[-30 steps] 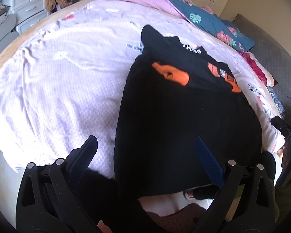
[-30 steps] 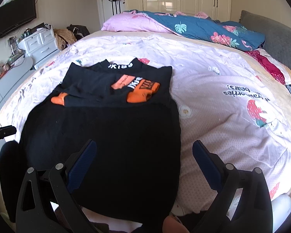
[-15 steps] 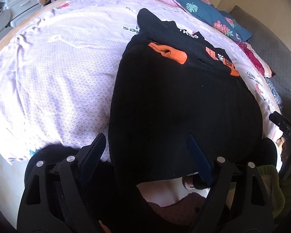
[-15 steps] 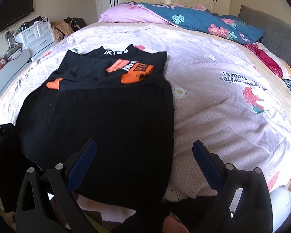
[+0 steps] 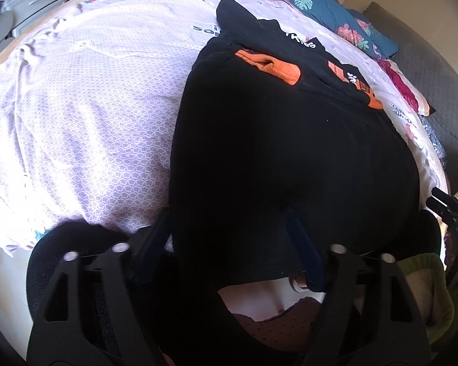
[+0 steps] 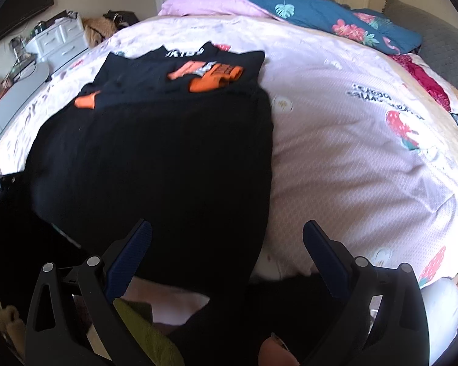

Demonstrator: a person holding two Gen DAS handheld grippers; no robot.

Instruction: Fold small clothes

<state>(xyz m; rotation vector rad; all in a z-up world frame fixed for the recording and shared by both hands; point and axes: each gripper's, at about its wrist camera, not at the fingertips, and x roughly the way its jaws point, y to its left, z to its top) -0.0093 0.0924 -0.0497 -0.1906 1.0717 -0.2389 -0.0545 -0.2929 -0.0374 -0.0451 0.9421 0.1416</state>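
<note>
A black garment with orange cuffs and an orange print [image 5: 290, 140] [image 6: 155, 152] lies spread on the bed, sleeves folded across its upper part, its lower hem hanging over the near bed edge. My left gripper [image 5: 229, 238] straddles the garment's near left hem corner, jaws narrowed around the cloth; the right blue fingertip [image 5: 302, 244] is partly under the fabric. My right gripper [image 6: 226, 241] is open above the garment's near right hem corner, with its left fingertip [image 6: 134, 244] over the black cloth and its right fingertip [image 6: 320, 244] over the sheet.
The bed has a pale lilac patterned sheet [image 5: 76, 116] [image 6: 351, 152]. Pink and teal floral bedding [image 6: 290, 9] lies at the far end. A white drawer unit [image 6: 55, 42] stands at the left. A grey headboard [image 6: 436, 45] is at the right.
Both grippers moved down and toward the near hem of the garment. The left gripper's jaws narrowed from wide open and its fingers now straddle the hem corner. The right stays open.
</note>
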